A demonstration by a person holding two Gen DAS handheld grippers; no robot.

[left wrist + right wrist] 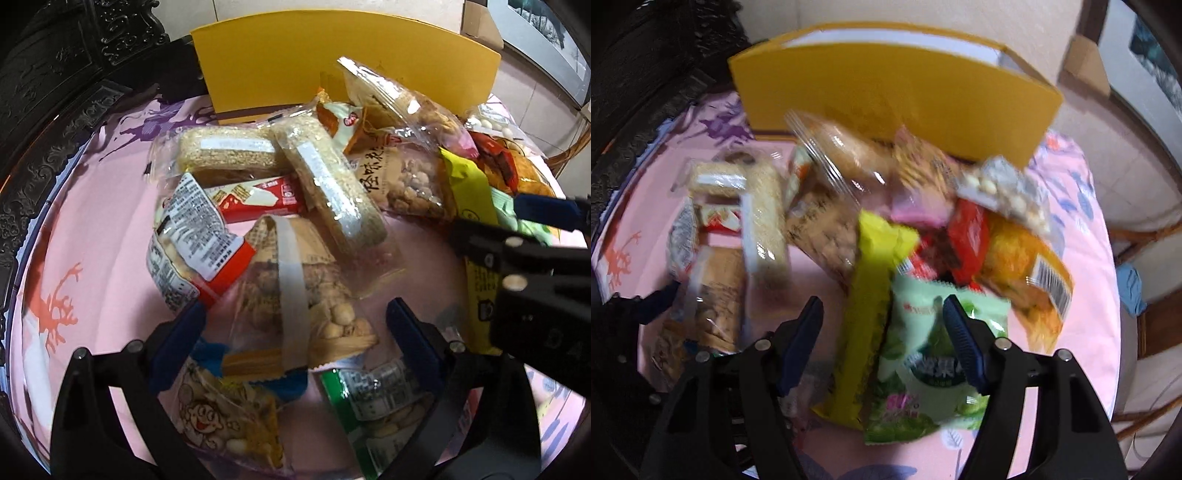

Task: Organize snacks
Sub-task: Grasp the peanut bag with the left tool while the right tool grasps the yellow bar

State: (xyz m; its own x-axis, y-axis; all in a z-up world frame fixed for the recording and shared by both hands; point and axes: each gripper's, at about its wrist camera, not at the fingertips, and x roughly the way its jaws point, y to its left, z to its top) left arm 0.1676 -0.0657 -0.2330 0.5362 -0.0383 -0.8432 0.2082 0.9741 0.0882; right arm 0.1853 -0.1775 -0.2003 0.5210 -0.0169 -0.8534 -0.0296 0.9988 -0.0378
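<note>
We see the left claw (295, 325) wide open over a peanut bag (295, 280); right claw (882, 332) wide open over a green packet (923, 369); yellow box (894, 92) behind, nothing gripped.

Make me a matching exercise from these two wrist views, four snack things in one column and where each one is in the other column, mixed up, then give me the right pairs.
Things:
1. yellow box
2. light green packet
3. long yellow packet
4. nut bag with white strip

Places:
A. between the open left tongs
B. standing at the far edge of the pink cloth, behind the pile
C. between the open right tongs, toward the right finger
D. lying just left of the light green packet

Pairs: 1-B, 2-C, 3-D, 4-A
</note>
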